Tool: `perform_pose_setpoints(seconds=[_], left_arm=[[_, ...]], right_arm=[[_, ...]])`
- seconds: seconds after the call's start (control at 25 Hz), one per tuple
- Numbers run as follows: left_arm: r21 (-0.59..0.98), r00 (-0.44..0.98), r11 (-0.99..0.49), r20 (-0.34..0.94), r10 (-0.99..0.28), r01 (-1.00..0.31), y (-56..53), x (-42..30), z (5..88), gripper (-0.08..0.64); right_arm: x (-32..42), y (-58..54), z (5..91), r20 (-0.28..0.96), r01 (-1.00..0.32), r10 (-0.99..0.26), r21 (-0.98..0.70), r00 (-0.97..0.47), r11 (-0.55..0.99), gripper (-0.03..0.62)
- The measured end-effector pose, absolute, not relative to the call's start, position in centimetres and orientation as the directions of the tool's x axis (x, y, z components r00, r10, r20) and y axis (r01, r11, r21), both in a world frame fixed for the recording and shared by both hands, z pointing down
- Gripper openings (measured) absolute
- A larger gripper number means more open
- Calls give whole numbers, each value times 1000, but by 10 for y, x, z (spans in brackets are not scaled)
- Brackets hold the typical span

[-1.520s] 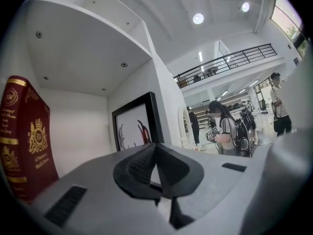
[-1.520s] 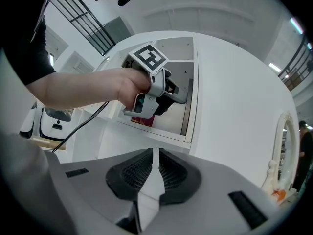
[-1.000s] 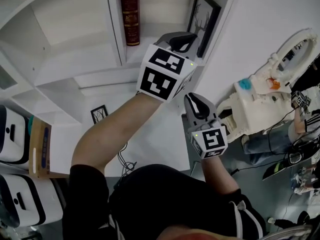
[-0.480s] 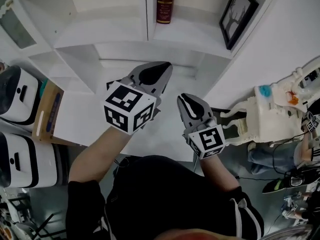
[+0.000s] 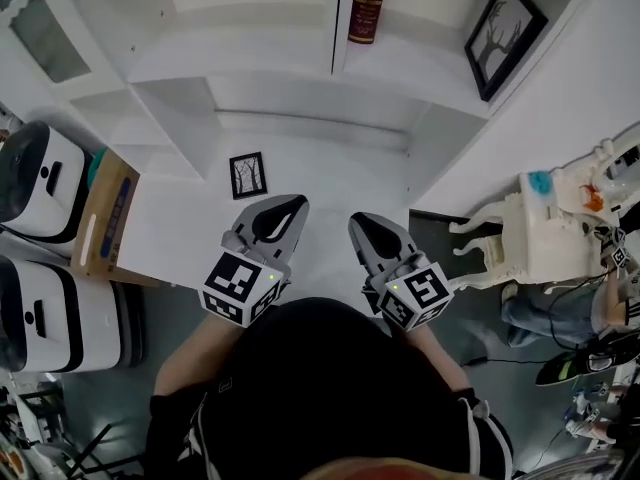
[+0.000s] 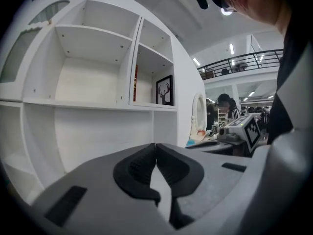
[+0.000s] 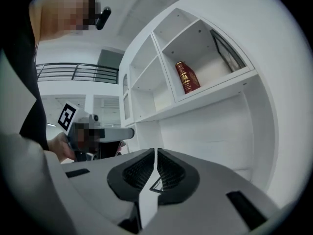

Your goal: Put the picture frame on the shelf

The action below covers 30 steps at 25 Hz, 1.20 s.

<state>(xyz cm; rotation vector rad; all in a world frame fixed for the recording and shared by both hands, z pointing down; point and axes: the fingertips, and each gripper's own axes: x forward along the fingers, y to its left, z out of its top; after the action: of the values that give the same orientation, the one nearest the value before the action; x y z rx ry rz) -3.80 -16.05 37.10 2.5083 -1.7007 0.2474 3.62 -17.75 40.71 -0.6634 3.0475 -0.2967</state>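
Observation:
A black picture frame with an antler print (image 5: 512,36) leans upright in the top right compartment of the white shelf unit (image 5: 270,118); it also shows in the left gripper view (image 6: 165,90) and the right gripper view (image 7: 226,49). A smaller black frame (image 5: 248,174) lies on the lower ledge, just beyond my left gripper (image 5: 296,203). That gripper (image 6: 156,146) is shut and holds nothing. My right gripper (image 5: 358,220) is beside it, close to my body. Its jaws (image 7: 155,152) have just been closing and now meet with nothing between them.
A red book (image 5: 368,6) stands in the compartment left of the antler frame. Two white appliances (image 5: 40,183) and a cardboard box (image 5: 105,223) sit at the left. A white ornate stand (image 5: 545,228) and a seated person are at the right.
Both grippers have dropped from the upper shelf compartment back toward my body. The antler frame stays on the shelf. The small frame on the ledge has come into view.

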Motion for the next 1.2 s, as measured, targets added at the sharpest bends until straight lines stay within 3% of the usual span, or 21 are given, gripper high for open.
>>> perform_pose_setpoints(seconds=[0.32, 0.72, 1.2], left_arm=[[131, 366, -345, 211, -906, -930, -122, -78, 400, 8], [82, 319, -310, 147, -936, -947, -115, -117, 389, 8], [92, 362, -352, 148, -920, -932, -115, -115, 389, 8]], right_arm=[[0, -156, 404, 28, -418, -417, -113, -908, 902, 20], [-40, -132, 396, 62, -342, -340, -27, -939, 939, 18], [-43, -131, 393, 60, -363, -361, -11, -930, 932, 18]])
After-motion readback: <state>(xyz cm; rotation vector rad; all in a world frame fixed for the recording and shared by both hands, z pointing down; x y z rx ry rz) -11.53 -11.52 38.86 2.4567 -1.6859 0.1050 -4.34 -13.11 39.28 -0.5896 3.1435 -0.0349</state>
